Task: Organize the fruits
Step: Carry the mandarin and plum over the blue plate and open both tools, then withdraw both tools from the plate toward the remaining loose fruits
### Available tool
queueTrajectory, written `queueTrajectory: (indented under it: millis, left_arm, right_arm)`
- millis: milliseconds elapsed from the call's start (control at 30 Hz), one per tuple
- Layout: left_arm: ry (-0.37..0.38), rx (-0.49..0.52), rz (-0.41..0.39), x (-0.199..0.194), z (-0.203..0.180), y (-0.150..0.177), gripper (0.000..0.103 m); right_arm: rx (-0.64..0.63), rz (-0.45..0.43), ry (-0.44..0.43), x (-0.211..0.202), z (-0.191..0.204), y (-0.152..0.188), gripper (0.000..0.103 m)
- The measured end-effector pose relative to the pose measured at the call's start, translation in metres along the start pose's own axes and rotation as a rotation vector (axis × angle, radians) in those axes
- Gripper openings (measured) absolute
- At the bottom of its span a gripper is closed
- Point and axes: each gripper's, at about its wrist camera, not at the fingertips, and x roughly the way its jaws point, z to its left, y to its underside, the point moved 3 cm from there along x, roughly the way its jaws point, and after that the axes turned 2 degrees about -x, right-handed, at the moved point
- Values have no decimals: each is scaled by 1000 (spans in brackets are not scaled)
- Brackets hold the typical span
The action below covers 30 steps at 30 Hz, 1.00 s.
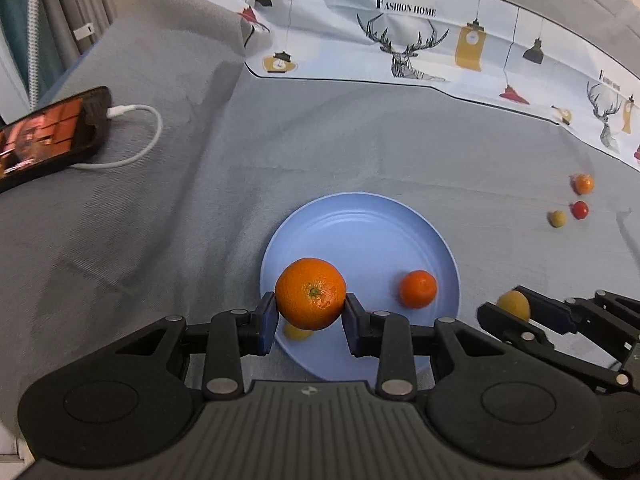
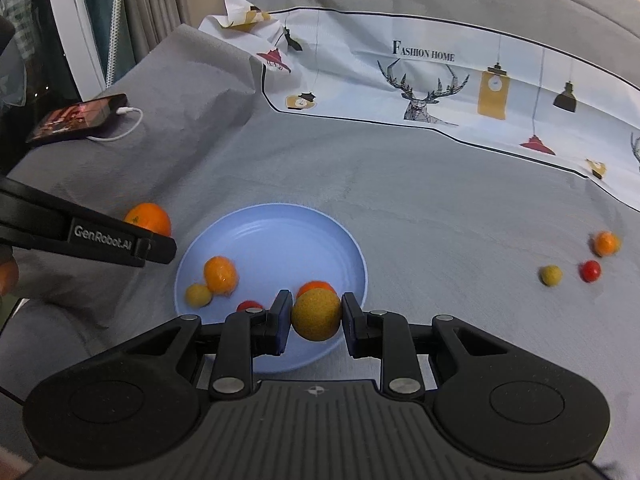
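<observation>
My left gripper (image 1: 311,314) is shut on a large orange (image 1: 310,294) and holds it above the near left rim of the blue plate (image 1: 360,224). A small orange (image 1: 418,289) and a yellow fruit (image 1: 297,332) lie on the plate. My right gripper (image 2: 315,320) is shut on a yellow ball-like fruit (image 2: 316,315) over the near rim of the plate (image 2: 280,232). An orange fruit (image 2: 220,274), a yellow fruit (image 2: 198,295), a red tomato (image 2: 249,305) and another orange (image 2: 315,287) lie on the plate.
Three small fruits lie on the grey cloth at right: orange (image 2: 606,243), red (image 2: 590,270), yellow (image 2: 551,275). A phone (image 1: 48,136) with a white cable (image 1: 136,136) lies at far left. A printed white cloth (image 1: 400,36) hangs behind.
</observation>
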Motion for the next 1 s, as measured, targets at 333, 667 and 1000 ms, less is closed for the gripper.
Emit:
queueTrajectory:
  millis: [333, 667, 1000]
  left_arm:
    - [-14, 23, 69, 56, -4, -17, 38]
    - [-1, 22, 73, 69, 1, -22, 84]
    - [-68, -5, -24, -2, 14, -8, 103]
  right_arm:
    - [-4, 98, -18, 71, -4, -13, 28]
    - [-23, 156, -105, 102, -1, -14, 32]
    - [-25, 140, -107, 57, 6, -16, 92]
